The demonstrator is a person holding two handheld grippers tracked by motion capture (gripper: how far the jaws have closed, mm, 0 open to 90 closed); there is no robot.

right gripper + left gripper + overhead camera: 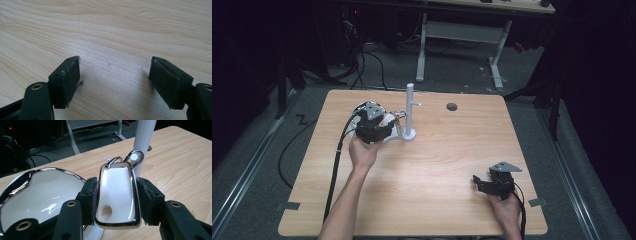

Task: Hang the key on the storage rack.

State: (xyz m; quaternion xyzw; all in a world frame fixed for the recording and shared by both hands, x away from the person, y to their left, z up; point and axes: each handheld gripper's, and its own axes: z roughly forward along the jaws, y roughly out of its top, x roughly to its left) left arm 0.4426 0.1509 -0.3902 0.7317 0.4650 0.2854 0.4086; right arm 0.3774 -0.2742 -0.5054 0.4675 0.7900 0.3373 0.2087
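Wooden table mid-area bare | left claw clamps white chrome-rimmed handle beside stand | right claw agape, near-edge

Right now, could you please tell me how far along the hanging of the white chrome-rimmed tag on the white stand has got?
Done: the left gripper is shut on the white chrome-rimmed tag and has brought it to the white post stand. In hand: its metal ring sits at the stand's small peg; whether it is fully hooked I cannot tell. Left: release. The right gripper rests open on the wooden table.
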